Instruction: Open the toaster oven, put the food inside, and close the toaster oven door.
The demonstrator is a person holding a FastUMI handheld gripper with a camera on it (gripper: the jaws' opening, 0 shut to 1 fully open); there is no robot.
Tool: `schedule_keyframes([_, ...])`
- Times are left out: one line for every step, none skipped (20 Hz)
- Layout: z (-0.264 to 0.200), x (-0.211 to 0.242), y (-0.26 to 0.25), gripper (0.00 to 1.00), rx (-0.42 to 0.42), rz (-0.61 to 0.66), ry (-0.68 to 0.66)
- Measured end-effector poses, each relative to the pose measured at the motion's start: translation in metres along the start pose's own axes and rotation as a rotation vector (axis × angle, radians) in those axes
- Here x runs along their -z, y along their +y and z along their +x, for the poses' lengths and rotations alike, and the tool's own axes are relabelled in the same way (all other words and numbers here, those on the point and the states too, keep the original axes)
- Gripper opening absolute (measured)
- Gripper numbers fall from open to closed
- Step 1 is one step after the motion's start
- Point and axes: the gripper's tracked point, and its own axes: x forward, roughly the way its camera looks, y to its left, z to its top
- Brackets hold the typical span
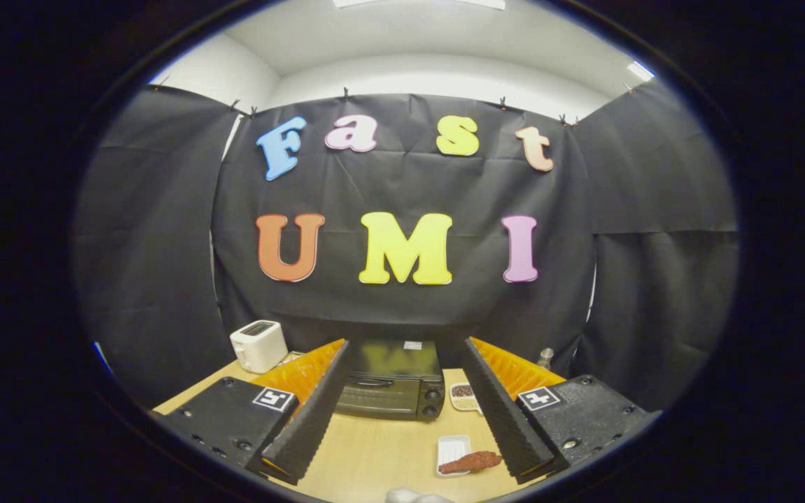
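A black toaster oven stands on the wooden table against the booth's back wall, its door shut and its handle across the top of the door. It lies beyond my fingers, framed by the gap between them. A reddish-brown piece of food rests across a small white tray on the table, just inside my right finger. My gripper is open wide, with nothing between the fingers, and it hovers some way back from the oven.
A white pop-up toaster sits at the table's back left. A small white dish with dark bits lies right of the oven. A small bottle stands behind the right finger. A pale object shows at the table's near edge.
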Motion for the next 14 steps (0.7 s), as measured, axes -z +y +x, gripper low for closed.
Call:
schedule_keyframes([0.002,0.002,0.0,1.0,0.003,-0.003,0.004])
schedule_keyframes([0.003,0.002,0.0,1.0,0.005,-0.008,0.003])
schedule_keyframes([0.007,0.004,0.0,1.0,0.006,-0.012,0.004])
schedule_keyframes([0.012,0.005,0.002,1.0,0.005,-0.011,0.005])
schedule_keyframes([0.016,0.007,0.003,1.0,0.003,-0.009,0.006])
schedule_keyframes([0.024,0.009,0.006,1.0,0.001,-0.011,0.005])
schedule_keyframes([0.032,0.013,0.008,1.0,-0.005,-0.011,0.01])
schedule_keyframes([0.04,0.019,0.012,1.0,-0.013,-0.009,0.018])
schedule_keyframes([0.051,0.027,0.017,1.0,-0.021,-0.005,0.031])
schedule_keyframes([0.061,0.034,0.02,1.0,-0.023,-0.002,0.034])
schedule_keyframes([0.072,0.043,0.024,1.0,-0.026,0.0,0.041])
schedule_keyframes([0.083,0.052,0.028,1.0,-0.031,0.002,0.051])
schedule_keyframes([0.096,0.064,0.035,1.0,-0.036,0.007,0.064])
schedule_keyframes([0.106,0.072,0.038,1.0,-0.042,0.016,0.072])
